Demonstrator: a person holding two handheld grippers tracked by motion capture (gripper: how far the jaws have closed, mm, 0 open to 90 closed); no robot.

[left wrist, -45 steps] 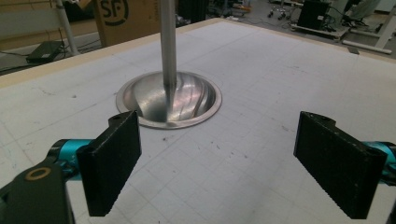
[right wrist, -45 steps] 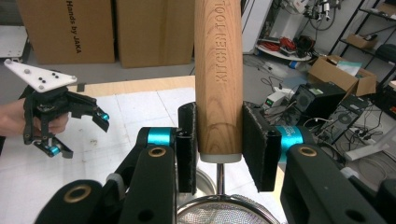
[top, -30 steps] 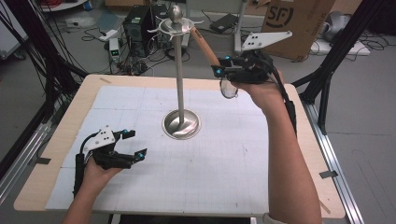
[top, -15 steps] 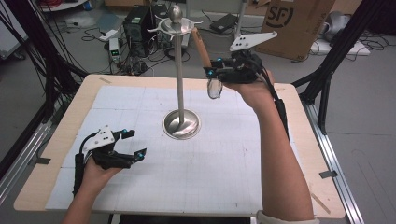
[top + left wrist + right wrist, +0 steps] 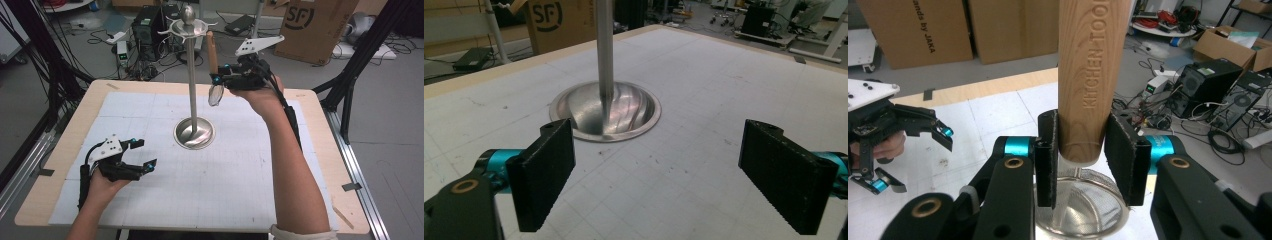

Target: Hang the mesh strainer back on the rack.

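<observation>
A metal stand rises from the middle of the white mat, with a round base, a thin pole and hooks at its top. My right gripper is raised just right of the pole, below the hooks, shut on a small strainer. The strainer's wooden handle points up and its mesh bowl hangs below the jaws. The right gripper view shows the handle clamped in my right gripper, above the mesh. My left gripper rests open on the mat at front left, facing the stand base.
The mat covers a wooden table. Behind the table the floor holds cardboard boxes, a computer tower and tangled cables. Black frame posts stand at both sides of the table.
My right gripper has carried the strainer left toward the stand's pole and a little higher. The left gripper has stayed still.
</observation>
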